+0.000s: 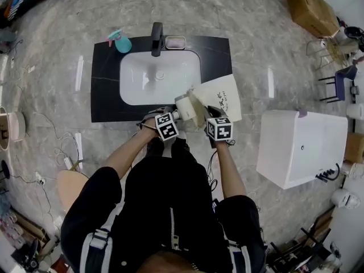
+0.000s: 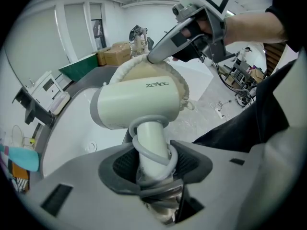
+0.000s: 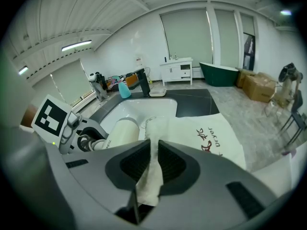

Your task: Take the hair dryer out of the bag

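Left gripper [image 1: 175, 117] and right gripper [image 1: 211, 118] are seen in the head view side by side over the front edge of the black stone countertop [image 1: 105, 78], near its front right corner. The cream plastic hair dryer [image 1: 186, 108] is held between them. The white printed cloth bag [image 1: 222, 95] is spread across that corner, beside the white basin [image 1: 153, 75].

In the left gripper view, the left gripper [image 2: 153, 163] is seen clamped on the dryer's handle, around which a grey cord is wound. The hair dryer [image 2: 139, 104] is mostly exposed. Only its nose is ringed by the gathered mouth of the bag [image 2: 160, 73], where the right gripper [image 2: 152, 59] is set.

In the right gripper view, the right gripper [image 3: 152, 169] is pinched on a fold of cloth at the bag's mouth. The bag [image 3: 206, 138] trails off limp behind, and the hair dryer [image 3: 120, 133] lies just left of it in the left gripper [image 3: 98, 143].

The dryer is judged rigid, smooth and top-heavy at the barrel, so the handle is the place to be gripped. The cord loops may shift under the pads. The bag is judged soft and light, best held at its hem.
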The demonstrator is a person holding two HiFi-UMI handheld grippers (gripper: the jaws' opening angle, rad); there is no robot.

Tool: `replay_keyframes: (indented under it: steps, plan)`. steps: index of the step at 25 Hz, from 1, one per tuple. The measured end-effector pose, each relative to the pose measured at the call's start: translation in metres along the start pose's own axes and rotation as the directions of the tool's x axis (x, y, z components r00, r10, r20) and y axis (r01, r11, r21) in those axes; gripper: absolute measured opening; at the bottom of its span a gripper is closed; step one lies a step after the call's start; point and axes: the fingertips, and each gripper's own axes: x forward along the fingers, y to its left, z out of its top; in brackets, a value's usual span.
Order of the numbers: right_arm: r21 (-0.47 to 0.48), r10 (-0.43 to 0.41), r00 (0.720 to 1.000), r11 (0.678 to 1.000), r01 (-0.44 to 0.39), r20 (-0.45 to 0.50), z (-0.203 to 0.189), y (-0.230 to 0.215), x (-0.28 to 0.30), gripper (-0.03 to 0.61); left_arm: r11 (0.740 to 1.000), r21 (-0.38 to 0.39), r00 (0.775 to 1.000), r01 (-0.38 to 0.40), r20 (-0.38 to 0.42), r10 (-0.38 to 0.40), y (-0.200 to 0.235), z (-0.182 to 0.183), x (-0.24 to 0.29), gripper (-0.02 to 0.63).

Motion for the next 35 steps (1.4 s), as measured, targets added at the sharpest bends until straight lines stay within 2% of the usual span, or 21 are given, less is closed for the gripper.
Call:
replay_keyframes:
  steps: [7,10,16,22,29,35]
  plan:
    - [0.012,0.017,0.999,1.000,-0.017,-0.031,-0.007,0.004,0.012,0.058,0.994,-0.105,0.999,-0.027,0.032,0.030,0.002,-0.018,-0.015,0.219]
    - [0.018,0.028,0.998,0.999,-0.027,-0.049,-0.011,0.005,0.020,0.058,0.983,-0.185,0.998,-0.019,0.061,0.031,0.003,-0.027,-0.022,0.219]
    - [0.029,0.051,0.995,0.998,-0.049,-0.089,-0.018,0.009,0.037,0.061,0.925,-0.381,0.989,-0.005,0.132,0.059,0.013,-0.047,-0.039,0.219]
    - [0.023,0.051,0.991,0.999,-0.048,-0.126,-0.022,0.013,0.048,0.061,0.864,-0.502,0.977,-0.039,0.162,0.138,0.029,-0.072,-0.062,0.219]
    - [0.002,0.038,0.983,0.999,-0.038,-0.180,-0.033,0.015,0.061,0.064,0.813,-0.579,0.957,-0.070,0.190,0.217,0.037,-0.092,-0.091,0.219]
    - [-0.012,0.030,0.976,0.999,-0.033,-0.217,-0.040,0.016,0.074,0.067,0.776,-0.627,0.951,-0.072,0.192,0.243,0.035,-0.109,-0.106,0.219]
